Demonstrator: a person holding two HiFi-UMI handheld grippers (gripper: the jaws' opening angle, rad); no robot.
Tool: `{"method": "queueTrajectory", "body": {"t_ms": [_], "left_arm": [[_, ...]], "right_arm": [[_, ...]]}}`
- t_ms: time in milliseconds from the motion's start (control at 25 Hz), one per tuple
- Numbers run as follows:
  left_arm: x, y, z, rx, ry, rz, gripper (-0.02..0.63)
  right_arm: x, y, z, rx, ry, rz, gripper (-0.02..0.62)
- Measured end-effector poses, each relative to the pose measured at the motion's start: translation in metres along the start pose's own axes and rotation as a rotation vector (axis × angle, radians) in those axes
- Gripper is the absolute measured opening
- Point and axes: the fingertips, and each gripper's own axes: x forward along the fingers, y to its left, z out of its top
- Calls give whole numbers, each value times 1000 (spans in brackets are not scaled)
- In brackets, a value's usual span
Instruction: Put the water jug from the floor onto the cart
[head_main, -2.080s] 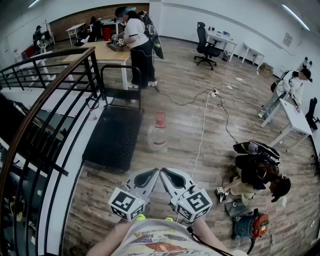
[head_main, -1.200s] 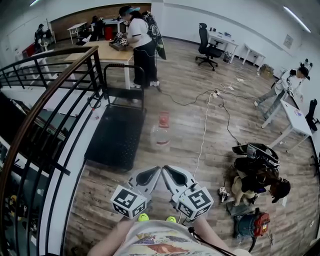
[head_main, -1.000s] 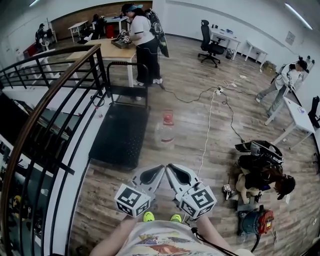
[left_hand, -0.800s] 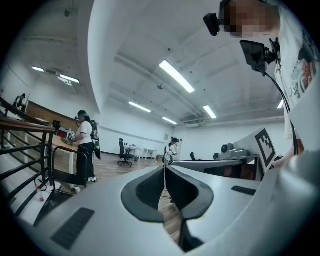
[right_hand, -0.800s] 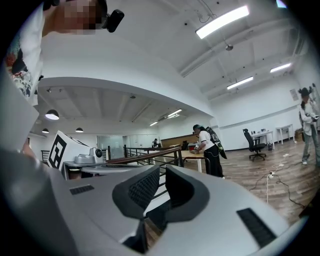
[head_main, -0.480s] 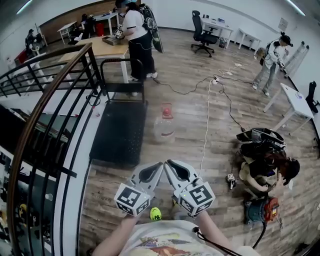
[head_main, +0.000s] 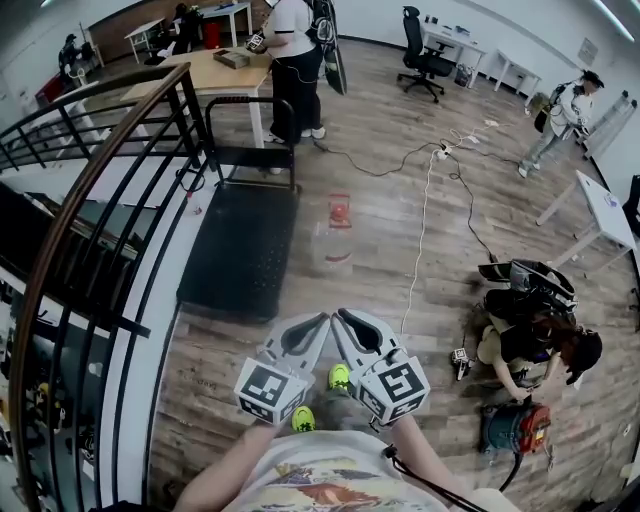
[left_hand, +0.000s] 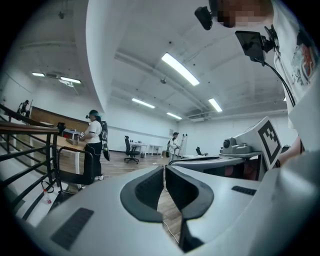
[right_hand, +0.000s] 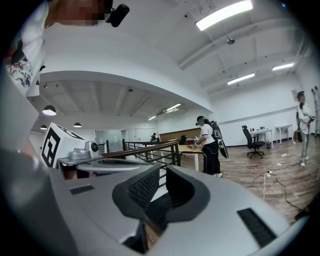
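Head view: jug (head_main: 331, 247) is seen straight ahead, well apart from left hand-held gripper (head_main: 319, 321) and right hand-held gripper (head_main: 344, 318), both pressed together.

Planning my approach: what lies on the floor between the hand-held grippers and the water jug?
Head view: only bare wood floor. The white cable passes on the right, the cart sits on the left.

The water jug (head_main: 334, 248) stands upright on the wood floor just right of the black cart (head_main: 240, 255); the left gripper (head_main: 312, 328) and right gripper (head_main: 350, 325) hang side by side below the cart's near end, tips almost touching, jaws together, empty; beyond the cart's handle a person (head_main: 295, 50) stands at a wooden table (head_main: 210, 78); a black railing (head_main: 100, 190) runs along the cart's left.
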Motion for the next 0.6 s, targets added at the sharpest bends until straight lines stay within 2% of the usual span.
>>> {"method": "queueTrajectory", "body": {"t_ms": [400,600], "left_arm": [[80,39,3,-10,14,57,14],[126,49,-3,4,49,81,14]], "right_arm": [[43,-75,2,-17,39,53,37],[57,-122,-1,-15,49,65,37]]}}
